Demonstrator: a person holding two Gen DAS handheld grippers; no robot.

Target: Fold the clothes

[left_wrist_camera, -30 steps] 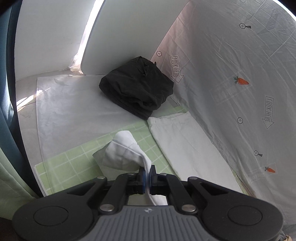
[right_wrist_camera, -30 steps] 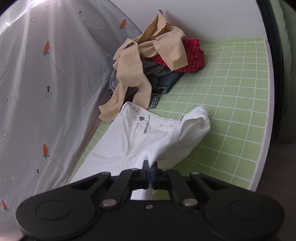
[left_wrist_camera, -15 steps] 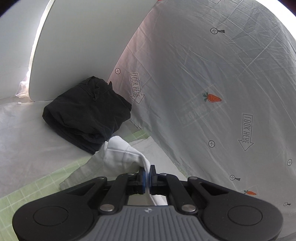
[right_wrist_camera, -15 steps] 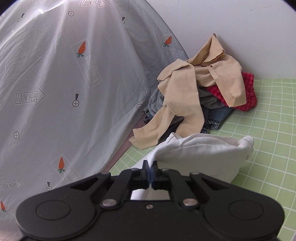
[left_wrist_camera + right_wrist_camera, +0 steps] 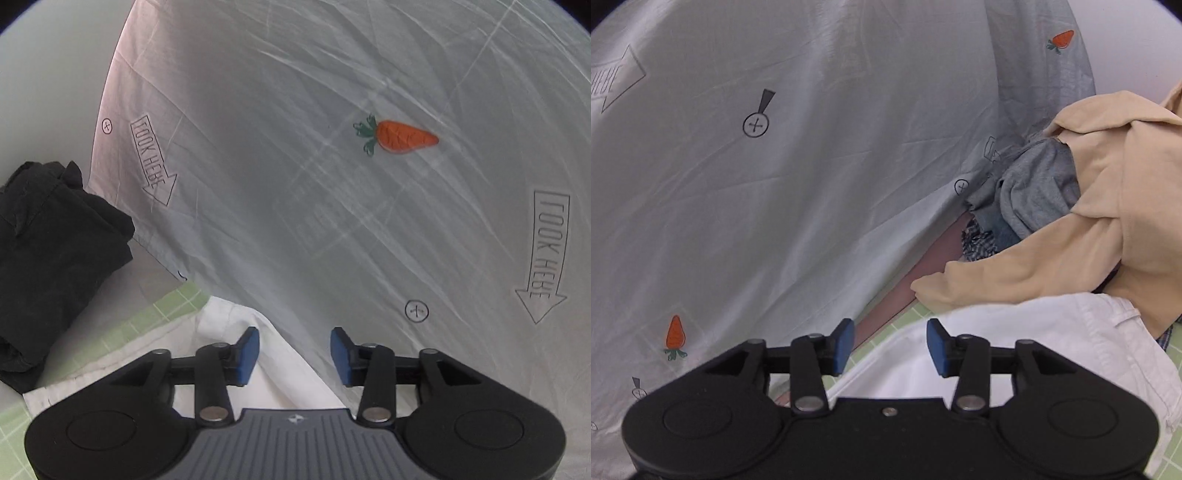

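Just been opening both jaws, so my left hand-held gripper [image 5: 294, 356] and right hand-held gripper [image 5: 890, 347] are released. The folded white cotton trousers [image 5: 1015, 354] sit bottom centre, jammed against the carrot-print grey sheet [image 5: 332, 184]; the fold might spring open.

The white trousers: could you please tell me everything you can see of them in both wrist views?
The white trousers are a plain woven cloth, seemingly cotton, lying folded on the green grid mat beside the carrot-print sheet. A stitched band with a belt loop shows at their right end. The beige garment of the pile lies against their far edge. Both the left gripper and right gripper, jaws just opened, stand over them without pinching.
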